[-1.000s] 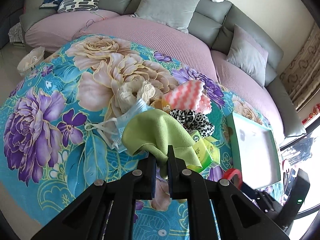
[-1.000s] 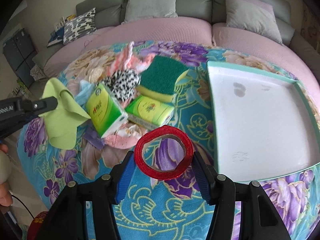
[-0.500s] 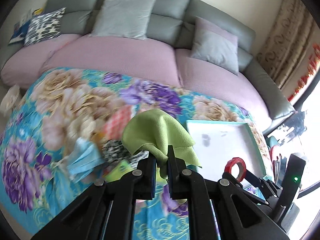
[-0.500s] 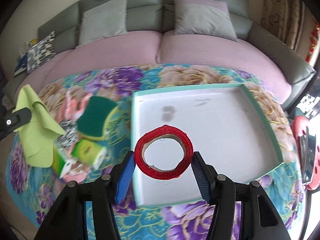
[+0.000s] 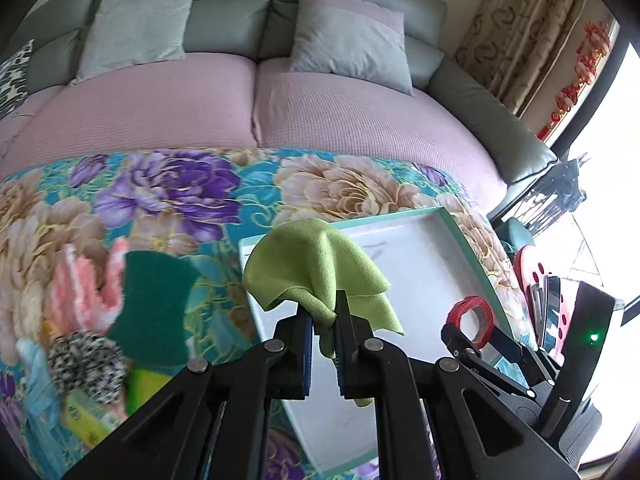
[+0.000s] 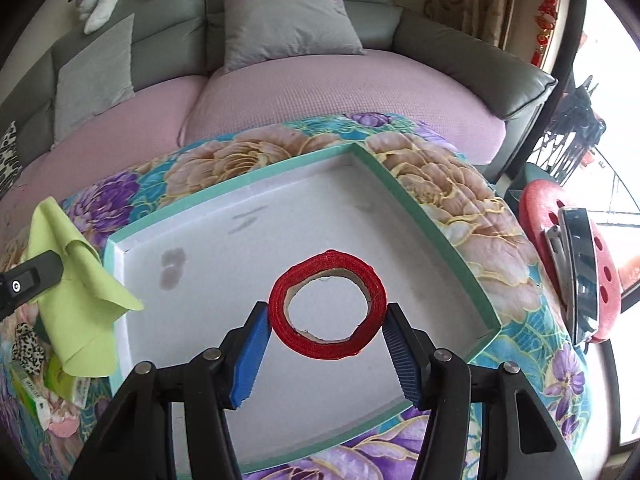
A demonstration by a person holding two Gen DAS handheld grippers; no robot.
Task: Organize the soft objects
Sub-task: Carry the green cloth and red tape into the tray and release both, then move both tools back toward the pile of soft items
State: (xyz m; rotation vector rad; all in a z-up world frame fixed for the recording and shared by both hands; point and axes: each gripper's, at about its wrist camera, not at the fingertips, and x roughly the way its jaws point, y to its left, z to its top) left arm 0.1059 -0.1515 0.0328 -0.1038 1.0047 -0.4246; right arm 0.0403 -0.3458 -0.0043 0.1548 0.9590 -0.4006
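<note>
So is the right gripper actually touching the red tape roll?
Touching. The right wrist view shows the right gripper with both blue pads pressed against opposite sides of the red tape roll, holding it above the white tray.

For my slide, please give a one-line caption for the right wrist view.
Right hand-held gripper holds a red tape roll above the white tray; green cloth hangs at left.

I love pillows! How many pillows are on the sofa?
3: two grey pillows against the sofa back, one spotted pillow at the left edge. More may be hidden.
</note>
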